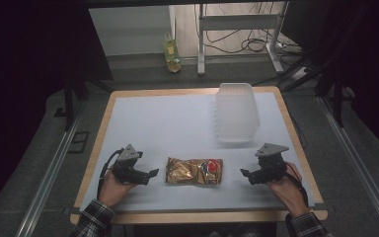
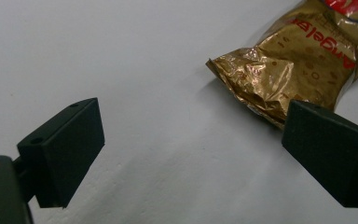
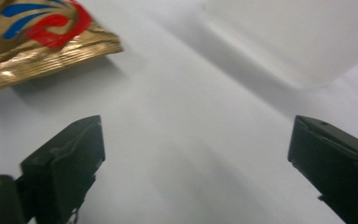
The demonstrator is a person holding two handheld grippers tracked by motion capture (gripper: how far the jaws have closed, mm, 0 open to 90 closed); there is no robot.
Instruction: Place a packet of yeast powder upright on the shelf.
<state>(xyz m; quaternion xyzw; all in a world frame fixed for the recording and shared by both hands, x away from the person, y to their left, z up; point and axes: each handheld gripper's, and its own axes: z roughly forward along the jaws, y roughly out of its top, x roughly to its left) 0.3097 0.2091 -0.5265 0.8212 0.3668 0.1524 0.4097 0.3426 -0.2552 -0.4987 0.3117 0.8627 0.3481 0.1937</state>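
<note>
A gold foil snack bag (image 1: pixel 194 171) with a red and blue logo lies flat on the white table (image 1: pixel 177 123), near the front edge, between both hands. My left gripper (image 1: pixel 150 174) rests just left of the bag, pointing at it, jaws open and empty. In the left gripper view the bag's crumpled end (image 2: pixel 289 65) lies ahead at the upper right, apart from the open left gripper (image 2: pixel 193 156). My right gripper (image 1: pixel 244 175) sits right of the bag, open and empty. In the right gripper view the bag's sealed edge (image 3: pixel 42 42) is at the upper left, beyond the open right gripper (image 3: pixel 196 163).
A translucent white plastic bin (image 1: pixel 236 112) stands at the back right of the table, and its wall (image 3: pixel 298 42) looms ahead in the right gripper view. Beyond the table, a bottle (image 1: pixel 171 55) stands on the floor beside a metal stand (image 1: pixel 237 29) and cables.
</note>
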